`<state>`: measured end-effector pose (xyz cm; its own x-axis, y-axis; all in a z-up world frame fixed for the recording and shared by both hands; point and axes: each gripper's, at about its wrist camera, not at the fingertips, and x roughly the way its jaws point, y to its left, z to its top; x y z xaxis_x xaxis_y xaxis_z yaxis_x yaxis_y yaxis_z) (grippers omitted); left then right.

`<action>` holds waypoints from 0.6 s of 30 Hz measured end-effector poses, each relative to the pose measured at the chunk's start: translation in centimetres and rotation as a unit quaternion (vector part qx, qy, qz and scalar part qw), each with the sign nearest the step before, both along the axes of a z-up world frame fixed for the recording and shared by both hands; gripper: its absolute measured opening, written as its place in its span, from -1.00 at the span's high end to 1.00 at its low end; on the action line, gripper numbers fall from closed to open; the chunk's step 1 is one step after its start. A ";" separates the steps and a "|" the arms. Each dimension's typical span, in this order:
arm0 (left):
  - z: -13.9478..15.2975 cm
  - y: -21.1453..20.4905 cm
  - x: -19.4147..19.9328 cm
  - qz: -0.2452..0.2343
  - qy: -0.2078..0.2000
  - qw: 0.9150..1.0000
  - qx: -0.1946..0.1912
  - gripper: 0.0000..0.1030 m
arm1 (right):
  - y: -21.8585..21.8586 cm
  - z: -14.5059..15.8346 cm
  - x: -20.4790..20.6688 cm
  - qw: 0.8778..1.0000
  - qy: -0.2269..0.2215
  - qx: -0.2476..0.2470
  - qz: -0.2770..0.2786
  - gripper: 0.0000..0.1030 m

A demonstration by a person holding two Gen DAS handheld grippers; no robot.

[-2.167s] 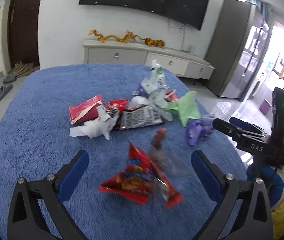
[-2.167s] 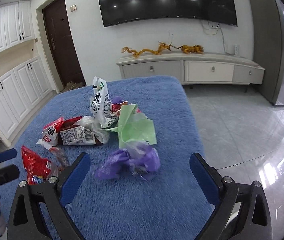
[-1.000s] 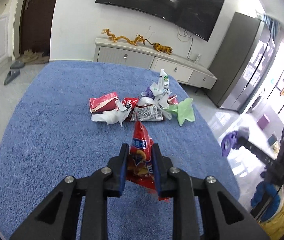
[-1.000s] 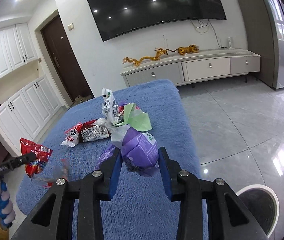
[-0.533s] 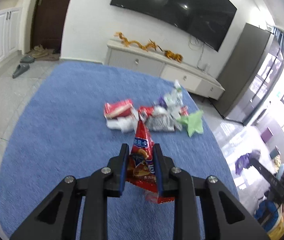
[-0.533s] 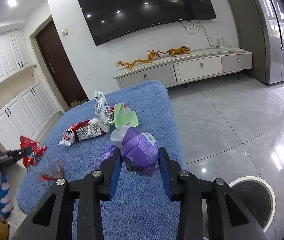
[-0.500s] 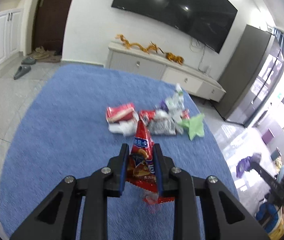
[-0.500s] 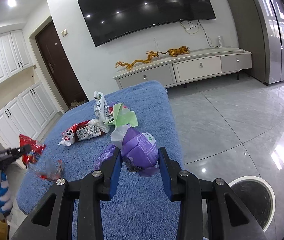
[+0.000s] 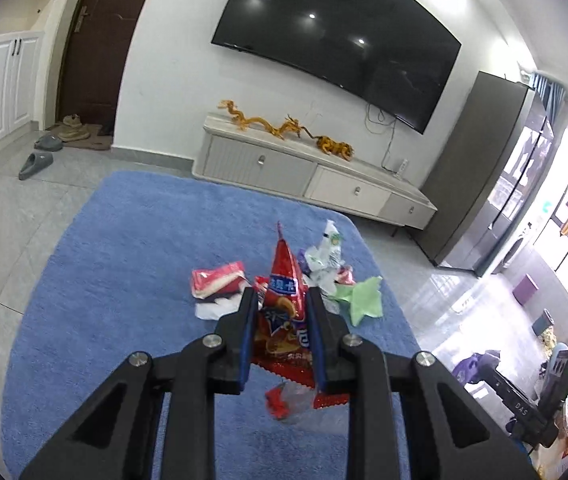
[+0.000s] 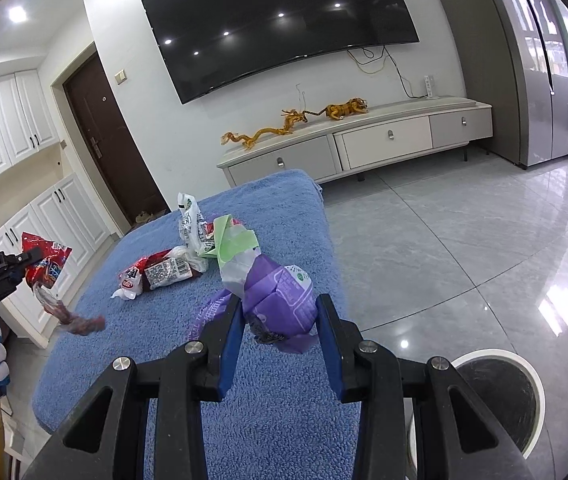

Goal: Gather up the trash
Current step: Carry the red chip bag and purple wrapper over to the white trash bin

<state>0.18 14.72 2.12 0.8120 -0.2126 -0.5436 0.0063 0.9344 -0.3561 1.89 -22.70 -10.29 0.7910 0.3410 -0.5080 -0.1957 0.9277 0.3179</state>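
Left hand-held gripper [image 9: 280, 312]: clamped on a red bag [image 9: 284, 300], lifted clear of the blue surface [image 9: 104, 280].
Right hand-held gripper [image 10: 278, 320]: pinching a purple wrapper [image 10: 280, 300], raised above the surface's near end.
Trash pile [image 10: 188, 252]: on the surface at 11 o'clock from the right hand-held gripper; red packets, white wrappers, green bag [image 9: 364, 300].
Bin [image 10: 496, 392]: on the floor at 4 o'clock in the right wrist view.
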 end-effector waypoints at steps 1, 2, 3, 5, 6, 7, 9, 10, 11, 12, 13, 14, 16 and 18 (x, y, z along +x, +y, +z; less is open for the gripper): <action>-0.3 -0.1 0.0 -0.007 0.003 1.000 -0.010 0.53 | -0.1 0.0 0.0 1.000 0.000 0.000 -0.001 0.34; -0.5 -0.3 0.1 -0.017 0.007 0.999 -0.029 0.53 | -0.2 0.0 0.0 1.000 0.000 0.000 -0.003 0.34; -0.6 -0.4 0.3 -0.030 0.012 0.998 -0.053 0.54 | -0.3 0.0 -0.1 1.000 0.000 0.000 -0.004 0.34; -1.0 -1.0 0.6 -0.058 0.018 0.994 -0.091 0.54 | -0.5 -0.1 -0.1 1.000 0.001 0.001 -0.007 0.34; -1.1 -1.3 0.6 -0.069 0.019 0.992 -0.103 0.54 | -0.6 -0.1 -0.1 1.000 0.002 0.001 -0.008 0.34; -1.2 -1.6 0.8 -0.082 0.021 0.990 -0.114 0.53 | -0.5 0.0 0.0 1.000 0.002 0.000 -0.009 0.34; -1.5 -2.4 0.8 -0.104 0.026 0.986 -0.128 0.54 | -0.5 0.0 0.0 1.000 0.003 -0.001 -0.010 0.34; -1.5 -2.8 0.7 -0.107 0.027 0.986 -0.125 0.54 | -0.5 -0.1 0.0 1.000 0.003 -0.002 -0.011 0.34; -1.6 -3.2 0.7 -0.110 0.026 0.986 -0.121 0.54 | -0.5 -0.1 0.0 1.000 0.003 -0.002 -0.012 0.34; -1.6 -3.4 0.7 -0.111 0.026 0.987 -0.117 0.54 | -0.5 -0.1 0.0 1.000 0.004 -0.002 -0.013 0.34; -1.7 -3.6 0.6 -0.110 0.026 0.987 -0.111 0.54 | -0.6 -0.2 0.0 1.000 0.004 -0.002 -0.013 0.34; -1.9 -3.6 0.6 -0.109 0.027 0.988 -0.105 0.54 | -0.6 -0.2 0.0 1.000 0.005 -0.002 -0.014 0.34; -2.4 -3.7 0.4 -0.096 0.029 0.992 -0.077 0.53 | -0.5 -0.3 0.1 1.000 0.005 -0.004 -0.013 0.34; -3.6 -3.8 0.5 -0.072 0.038 0.996 -0.032 0.53 | -0.4 -0.3 0.1 1.000 0.006 -0.005 -0.013 0.34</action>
<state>0.68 10.95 -1.49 0.7271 -0.3607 -0.5841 0.1093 0.9008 -0.4202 2.03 -23.09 -10.59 0.7926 0.3161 -0.5214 -0.1683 0.9353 0.3112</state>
